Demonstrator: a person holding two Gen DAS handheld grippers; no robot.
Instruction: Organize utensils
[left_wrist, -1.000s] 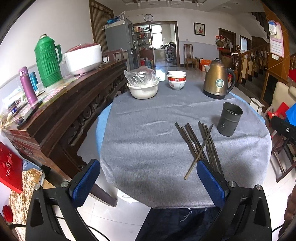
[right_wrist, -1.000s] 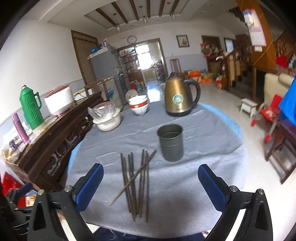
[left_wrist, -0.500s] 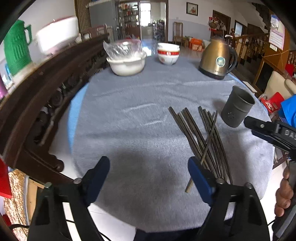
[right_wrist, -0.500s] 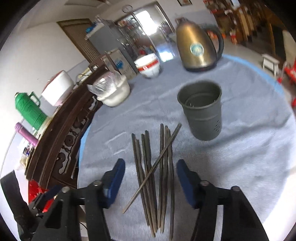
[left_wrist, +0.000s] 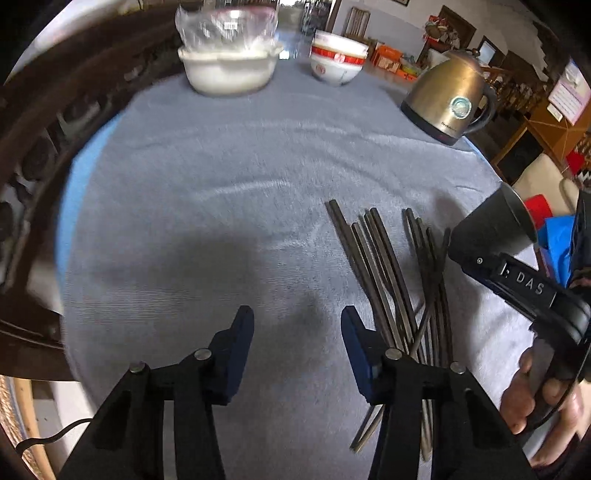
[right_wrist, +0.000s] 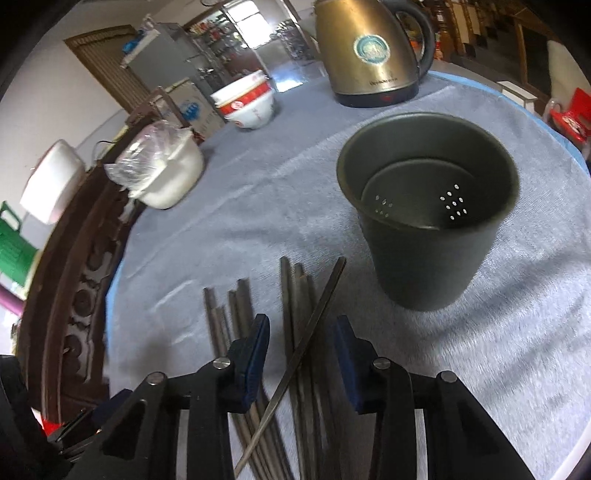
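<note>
Several dark chopsticks lie side by side on the grey tablecloth, one lying slantwise across the others. A dark perforated holder cup stands upright and empty just right of them; it also shows in the left wrist view. My right gripper is open, low over the chopsticks, with the slanted one and a few others between its blue pads. My left gripper is open and empty over bare cloth, just left of the chopsticks.
A brass kettle stands at the back right. A red-and-white bowl and a white bowl with plastic wrap stand at the back. A dark wooden sideboard runs along the table's left edge.
Both grippers have come forward and down to the table and narrowed their jaws. The right one now straddles the chopsticks. The left one is beside them.
</note>
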